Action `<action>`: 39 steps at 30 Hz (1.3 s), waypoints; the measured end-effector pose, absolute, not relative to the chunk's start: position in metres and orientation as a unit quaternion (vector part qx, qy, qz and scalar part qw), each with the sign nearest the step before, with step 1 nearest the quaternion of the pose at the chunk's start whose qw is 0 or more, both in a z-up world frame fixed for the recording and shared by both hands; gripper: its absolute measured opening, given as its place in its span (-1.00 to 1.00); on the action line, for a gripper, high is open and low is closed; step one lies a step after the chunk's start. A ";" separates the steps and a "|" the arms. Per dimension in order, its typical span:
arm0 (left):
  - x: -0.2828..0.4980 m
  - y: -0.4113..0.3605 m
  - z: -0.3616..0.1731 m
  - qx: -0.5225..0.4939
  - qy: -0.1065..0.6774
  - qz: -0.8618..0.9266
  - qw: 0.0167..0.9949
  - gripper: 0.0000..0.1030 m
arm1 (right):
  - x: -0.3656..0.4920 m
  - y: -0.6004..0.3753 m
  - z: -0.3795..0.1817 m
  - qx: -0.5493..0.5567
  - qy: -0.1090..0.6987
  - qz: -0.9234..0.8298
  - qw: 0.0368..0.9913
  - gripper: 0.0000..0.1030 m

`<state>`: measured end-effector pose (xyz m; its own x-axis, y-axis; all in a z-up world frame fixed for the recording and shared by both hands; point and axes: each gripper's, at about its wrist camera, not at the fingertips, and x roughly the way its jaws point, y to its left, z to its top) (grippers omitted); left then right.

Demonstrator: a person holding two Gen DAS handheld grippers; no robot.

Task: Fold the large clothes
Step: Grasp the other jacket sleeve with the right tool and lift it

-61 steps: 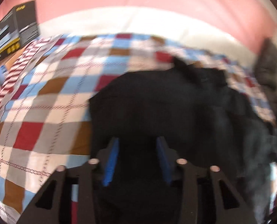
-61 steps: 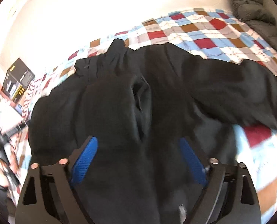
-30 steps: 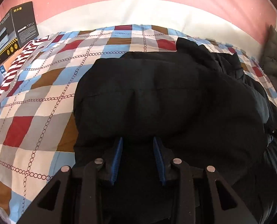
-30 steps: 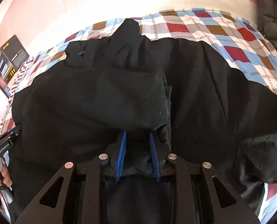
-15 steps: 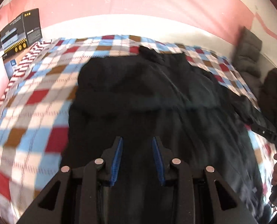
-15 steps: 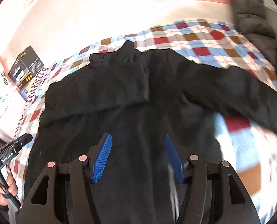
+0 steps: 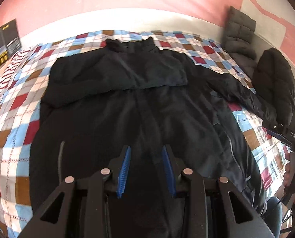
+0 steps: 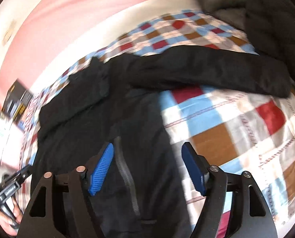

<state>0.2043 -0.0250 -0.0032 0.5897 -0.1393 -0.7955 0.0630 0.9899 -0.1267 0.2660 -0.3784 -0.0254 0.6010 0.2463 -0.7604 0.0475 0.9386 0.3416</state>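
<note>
While both grippers hang above the bed, I find the black jacket point(image 7: 139, 103) lying spread on the checked bedspread point(image 7: 14, 115), collar toward the far wall, one sleeve folded across its chest and the other sleeve point(image 8: 217, 69) stretched out to the side over the checks. A second ago my right gripper point(image 8: 147, 168) had its blue pads point(image 8: 101, 166) nipped on the edge of the folded sleeve; that cloth now lies flat on the chest and the jaws are opening, standing wide over the jacket's side edge and a grey zip, with nothing pressed between them. My left gripper point(image 7: 145, 170) shows a narrow gap between its pads, much the same gap as a second ago; dark fabric fills the view beneath and between them, and I cannot tell whether any cloth is pinched or the pads merely hover. Compared with the earlier left view, the jacket sits further off and more of it is visible, down to the lower hem area, so the camera has drawn back. The right view is blurred. A grey quilted garment point(image 7: 238, 33) and a black puffy one point(image 7: 274, 83) lie at the bed's far right; a dark printed box point(image 7: 2, 43) stands at the far left. The opposite tool and the hand holding it point(image 7: 294, 176) show at the frame edges.
</note>
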 end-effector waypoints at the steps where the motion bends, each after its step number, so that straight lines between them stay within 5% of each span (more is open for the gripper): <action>1: 0.208 -0.030 -0.003 -0.039 0.449 -0.059 0.891 -0.32 | 0.270 -0.390 -0.028 0.174 0.441 0.046 0.879 0.43; 21: 0.268 -0.059 -0.042 -0.017 0.478 -0.061 0.876 -0.32 | 0.323 -0.599 -0.104 0.414 0.390 -0.121 0.813 0.44; 35: 0.281 -0.050 -0.063 -0.020 0.491 -0.049 0.869 -0.32 | 0.356 -0.621 -0.107 0.427 0.369 -0.173 0.808 0.44; 39: 0.280 -0.044 -0.062 -0.029 0.491 -0.051 0.869 -0.32 | 0.362 -0.623 -0.092 0.409 0.365 -0.190 0.814 -0.29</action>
